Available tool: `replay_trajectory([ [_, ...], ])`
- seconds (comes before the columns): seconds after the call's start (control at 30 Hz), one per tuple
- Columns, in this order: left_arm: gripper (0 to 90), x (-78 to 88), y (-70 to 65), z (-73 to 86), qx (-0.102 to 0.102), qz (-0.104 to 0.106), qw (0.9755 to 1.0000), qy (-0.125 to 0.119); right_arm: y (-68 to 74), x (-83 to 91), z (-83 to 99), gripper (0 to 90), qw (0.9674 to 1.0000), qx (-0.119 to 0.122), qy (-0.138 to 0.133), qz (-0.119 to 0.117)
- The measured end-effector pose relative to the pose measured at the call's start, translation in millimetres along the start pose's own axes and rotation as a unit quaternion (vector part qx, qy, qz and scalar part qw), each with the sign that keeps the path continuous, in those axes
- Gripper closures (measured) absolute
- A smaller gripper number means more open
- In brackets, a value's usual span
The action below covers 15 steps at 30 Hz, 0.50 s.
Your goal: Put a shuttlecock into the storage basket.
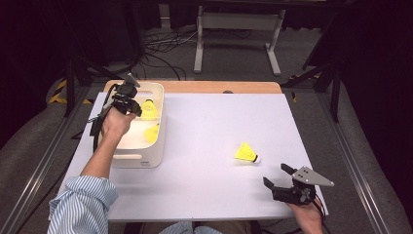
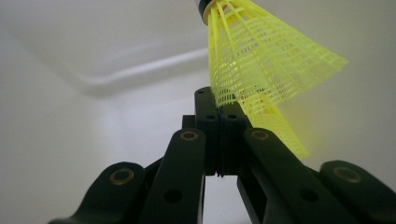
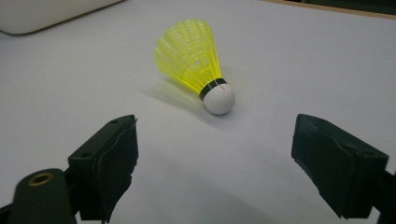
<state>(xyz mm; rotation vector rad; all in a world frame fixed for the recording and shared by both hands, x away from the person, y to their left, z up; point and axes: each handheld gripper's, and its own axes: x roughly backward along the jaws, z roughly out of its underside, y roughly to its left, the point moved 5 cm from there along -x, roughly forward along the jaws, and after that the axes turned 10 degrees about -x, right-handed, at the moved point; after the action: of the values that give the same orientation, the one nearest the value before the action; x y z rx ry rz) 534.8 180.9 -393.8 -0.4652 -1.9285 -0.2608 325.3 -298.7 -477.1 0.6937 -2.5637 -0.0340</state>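
My left gripper (image 1: 137,109) reaches down into a white bin (image 1: 158,141) at the table's left. In the left gripper view its jaws (image 2: 218,100) are pressed together on the skirt edge of a yellow shuttlecock (image 2: 261,60), whose cork points up and away. That shuttlecock (image 1: 148,108) hangs over the bin's far end. A second yellow shuttlecock (image 1: 152,134) lies on the bin floor. A third one (image 1: 246,153) lies on its side on the white tabletop, white cork (image 3: 219,100) toward my right gripper (image 1: 275,174). The right gripper (image 3: 219,154) stands open just short of it, nothing between its jaws.
The white tabletop (image 1: 209,122) has a wooden strip along its far edge (image 1: 219,87). Beyond it stand a white frame's legs (image 1: 198,48) and loose cables on the floor. A striped sleeve (image 1: 83,202) comes in at bottom left.
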Motion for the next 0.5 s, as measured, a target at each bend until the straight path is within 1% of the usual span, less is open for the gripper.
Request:
replay_trajectory([
  [0.13,89.7,-4.2,1.2,0.2,0.005,0.0,1.0,0.003,-0.2,-0.1,-0.1,15.0,1.0,-0.001,-0.001,-0.001],
  [0.2,89.6,-5.8,2.1,0.2,0.005,0.003,1.0,0.004,-0.2,0.1,-0.2,15.0,1.0,0.0,-0.001,0.0],
  [0.27,89.3,-8.8,1.7,0.6,0.011,0.005,0.9999,0.009,-0.3,0.2,-0.1,15.0,1.0,-0.002,0.0,-0.001],
  [0.3,88.9,-10.2,2.3,0.8,0.01,0.006,0.9999,0.009,-0.3,0.4,-0.1,15.0,1.0,-0.003,0.0,0.0],
  [0.4,83.7,-11.7,2.3,1.7,0.006,0.004,0.9999,0.013,0.0,0.5,-0.2,15.0,1.0,-0.001,-0.001,0.0],
  [0.5,74.0,-10.3,3.0,2.9,0.002,0.003,0.9999,0.013,-0.5,0.1,-0.1,15.0,1.0,-0.001,-0.001,-0.001],
])
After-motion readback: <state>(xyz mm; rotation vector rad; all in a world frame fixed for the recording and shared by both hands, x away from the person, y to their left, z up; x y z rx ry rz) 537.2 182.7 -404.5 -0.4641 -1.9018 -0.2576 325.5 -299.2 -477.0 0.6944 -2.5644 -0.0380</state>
